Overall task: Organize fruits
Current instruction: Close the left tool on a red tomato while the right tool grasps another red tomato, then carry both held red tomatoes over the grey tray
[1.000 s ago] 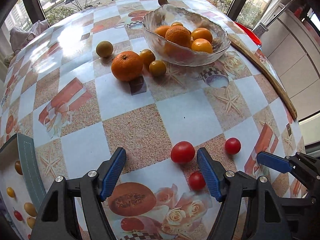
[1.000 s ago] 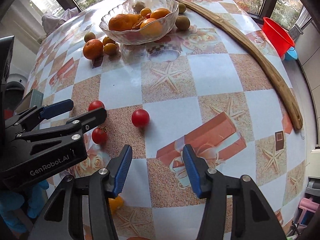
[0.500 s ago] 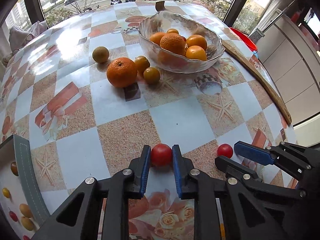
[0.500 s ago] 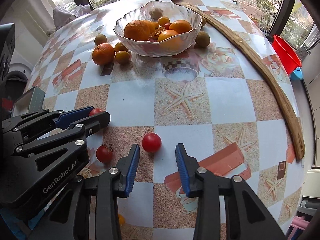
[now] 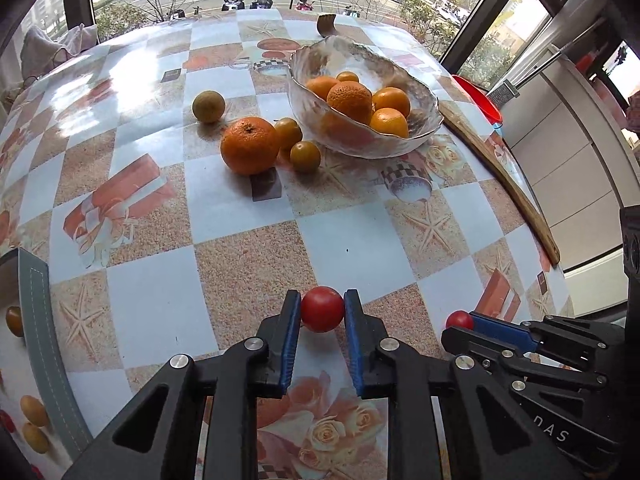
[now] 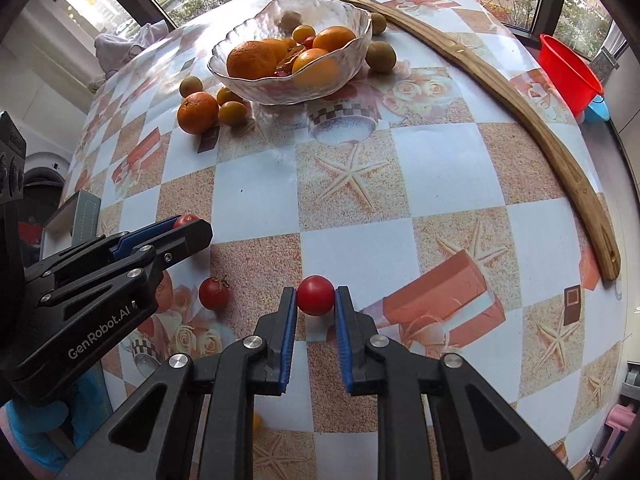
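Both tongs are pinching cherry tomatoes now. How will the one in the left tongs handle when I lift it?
The tomato is round and glossy, so it may slip or roll out of the left tongs, held only at the pad tips. Its skin looks thin, so a hard squeeze could probably split it. It looks light.

bowl (image 5: 362, 80): clear textured glass | tablecloth (image 5: 248, 240): glossy plastic | stick (image 6: 520, 112): smooth wood

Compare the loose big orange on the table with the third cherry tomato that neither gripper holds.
The big orange is orange, rough-skinned and far larger; the free cherry tomato is red, glossy and small. The big orange sits beside the glass bowl; the free cherry tomato lies near the left gripper. Both rest ungripped on the tablecloth.
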Demonstrator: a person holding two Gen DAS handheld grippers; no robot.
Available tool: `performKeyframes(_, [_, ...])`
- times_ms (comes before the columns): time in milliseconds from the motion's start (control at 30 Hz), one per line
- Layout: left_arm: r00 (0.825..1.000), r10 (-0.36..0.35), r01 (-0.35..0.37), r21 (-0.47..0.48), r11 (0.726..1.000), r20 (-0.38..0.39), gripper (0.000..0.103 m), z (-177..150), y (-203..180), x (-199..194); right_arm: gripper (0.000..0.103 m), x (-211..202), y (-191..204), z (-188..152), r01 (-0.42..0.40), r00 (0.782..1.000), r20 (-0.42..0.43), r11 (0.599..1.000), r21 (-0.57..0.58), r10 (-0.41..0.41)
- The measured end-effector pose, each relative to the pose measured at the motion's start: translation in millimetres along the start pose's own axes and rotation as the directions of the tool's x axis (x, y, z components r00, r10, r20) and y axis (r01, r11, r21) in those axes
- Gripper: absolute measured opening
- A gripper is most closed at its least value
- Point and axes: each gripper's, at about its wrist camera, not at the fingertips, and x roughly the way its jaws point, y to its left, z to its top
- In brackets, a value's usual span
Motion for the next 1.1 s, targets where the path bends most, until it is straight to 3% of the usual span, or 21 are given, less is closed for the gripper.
performKeyframes(500, [1.0, 0.008, -0.007, -0.043, 0.999, 0.021, 0.023, -21, 16, -36, 0.02, -11, 15, -8, -0.023, 1.0, -0.012, 1.0, 0.006, 0.023])
performKeyframes(1100, [0.993, 0.098, -0.083, -0.2, 0.976, 0.066, 0.023, -74, 82, -99, 0.021, -10, 97, -12, -0.071, 0.997, -0.046, 0.986, -0.151, 0.064])
